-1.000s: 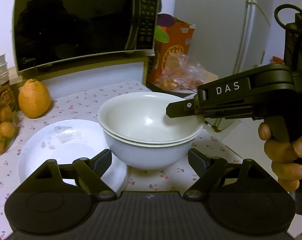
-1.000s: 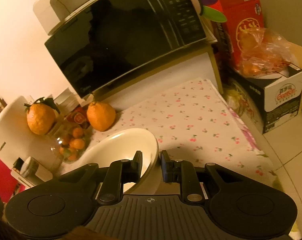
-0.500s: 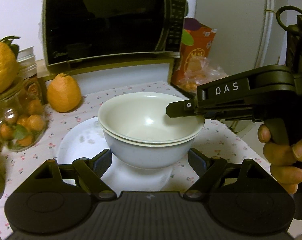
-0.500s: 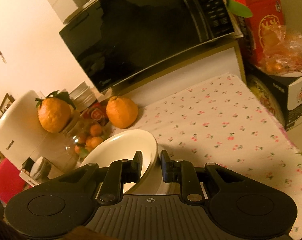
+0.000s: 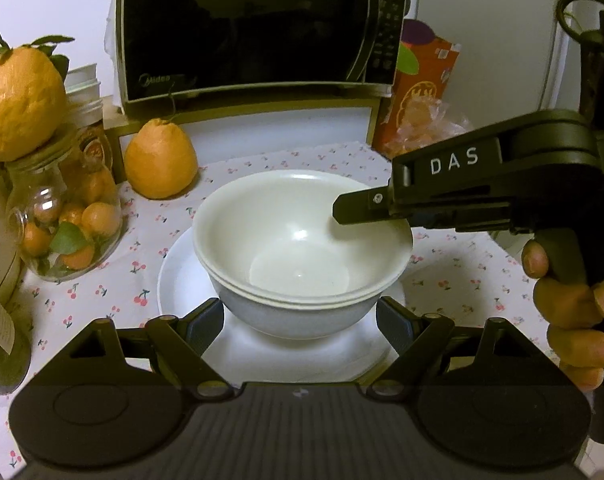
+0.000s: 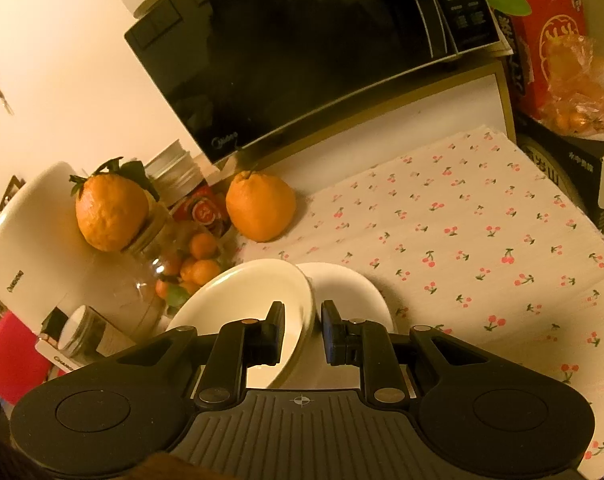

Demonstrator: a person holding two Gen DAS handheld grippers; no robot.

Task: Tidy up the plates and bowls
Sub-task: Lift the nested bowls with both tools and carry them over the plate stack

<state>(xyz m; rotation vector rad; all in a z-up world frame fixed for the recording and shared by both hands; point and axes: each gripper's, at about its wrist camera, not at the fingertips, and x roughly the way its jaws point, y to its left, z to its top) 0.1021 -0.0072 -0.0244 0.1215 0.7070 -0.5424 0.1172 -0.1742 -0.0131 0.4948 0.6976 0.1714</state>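
Two nested white bowls [image 5: 302, 248] are held over a white plate [image 5: 182, 280] on the cherry-print cloth. My right gripper [image 6: 302, 330] is shut on the stacked bowls' rim [image 6: 246, 296], one finger inside and one outside; it shows from the side in the left wrist view [image 5: 353, 212]. My left gripper [image 5: 300, 324] is open, its fingers on either side of the lower bowl's base, not touching as far as I can see. The plate also shows under the bowls in the right wrist view [image 6: 341, 284]. I cannot tell whether the bowls rest on the plate.
A microwave [image 5: 254, 28] stands at the back. A large orange [image 5: 160, 160] lies before it. A glass jar of small oranges [image 5: 62, 216] with an orange on top [image 5: 18, 100] stands left. A red box and bagged fruit [image 5: 421, 120] are at the right.
Both grippers and the bowls have moved left across the table. The bowls were beside the plate and are now over its middle. The right gripper has kept its hold.
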